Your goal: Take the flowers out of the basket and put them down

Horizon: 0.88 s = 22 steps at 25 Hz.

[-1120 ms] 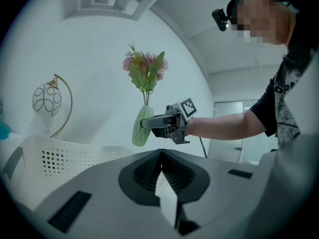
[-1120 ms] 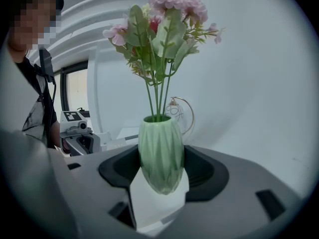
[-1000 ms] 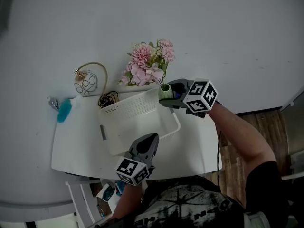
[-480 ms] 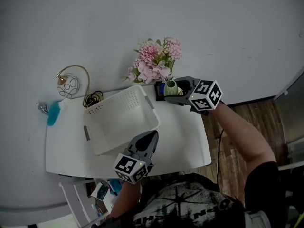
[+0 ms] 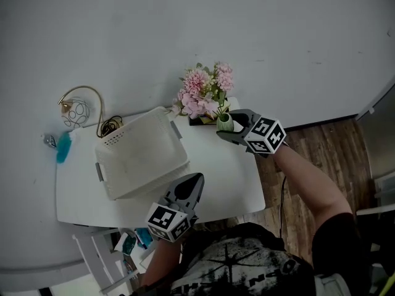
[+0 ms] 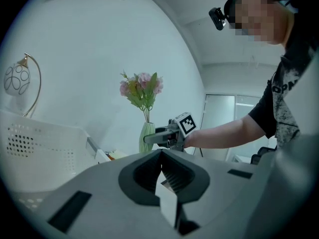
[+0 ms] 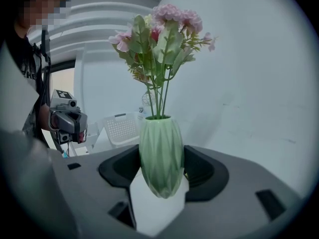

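Note:
The flowers (image 5: 203, 90) are pink blooms with green leaves in a ribbed pale green vase (image 5: 224, 123). My right gripper (image 5: 229, 128) is shut on the vase and holds it upright over the table's far right part, just right of the white basket (image 5: 141, 159). In the right gripper view the vase (image 7: 161, 156) fills the gap between the jaws. Whether its base touches the table is hidden. My left gripper (image 5: 196, 180) hovers near the table's front edge with its jaws together and nothing in them. It looks toward the vase (image 6: 146, 137) and the right gripper (image 6: 150, 139).
The white table (image 5: 237, 180) ends just right of the vase, above a wooden floor (image 5: 321, 147). A gold arc lamp (image 5: 77, 111), a coil of cable (image 5: 110, 127) and a blue thing (image 5: 63, 147) lie at the far left. A dark flat object (image 5: 197, 121) lies behind the vase.
My right gripper carried the vase from above the basket's far right corner to the right and lower, past the basket's rim. The left gripper drew away from the basket toward the front edge.

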{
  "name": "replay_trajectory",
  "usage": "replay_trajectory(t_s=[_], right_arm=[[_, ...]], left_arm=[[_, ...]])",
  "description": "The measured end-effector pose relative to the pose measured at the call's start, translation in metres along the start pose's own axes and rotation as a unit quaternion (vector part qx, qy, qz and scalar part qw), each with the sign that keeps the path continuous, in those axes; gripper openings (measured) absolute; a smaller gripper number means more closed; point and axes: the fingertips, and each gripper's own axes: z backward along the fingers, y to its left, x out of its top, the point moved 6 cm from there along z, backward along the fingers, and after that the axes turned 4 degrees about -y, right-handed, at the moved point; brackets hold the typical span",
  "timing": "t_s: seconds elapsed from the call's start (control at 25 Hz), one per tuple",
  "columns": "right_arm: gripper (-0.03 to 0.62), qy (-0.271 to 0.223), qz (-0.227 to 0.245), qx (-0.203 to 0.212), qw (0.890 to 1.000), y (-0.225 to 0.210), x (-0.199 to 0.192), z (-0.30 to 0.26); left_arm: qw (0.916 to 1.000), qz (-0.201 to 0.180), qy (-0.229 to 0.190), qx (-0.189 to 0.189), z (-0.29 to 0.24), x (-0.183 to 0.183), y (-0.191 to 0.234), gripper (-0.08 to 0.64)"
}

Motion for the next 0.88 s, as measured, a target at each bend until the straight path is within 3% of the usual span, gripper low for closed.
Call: replay_trajectory(t_s=[0.52, 0.88], right_arm=[[0.268, -0.065, -0.014, 0.011, 0.998, 0.013, -0.093, -0.002], [0.268, -0.062, -0.024, 0.01, 0.998, 0.018, -0.141, -0.014]], left_arm=[[0.998, 0.011, 0.048, 0.039, -0.007, -0.032, -0.022, 0.014], [0.9964, 0.018, 0.067, 0.048, -0.016, -0.054, -0.03, 0.014]])
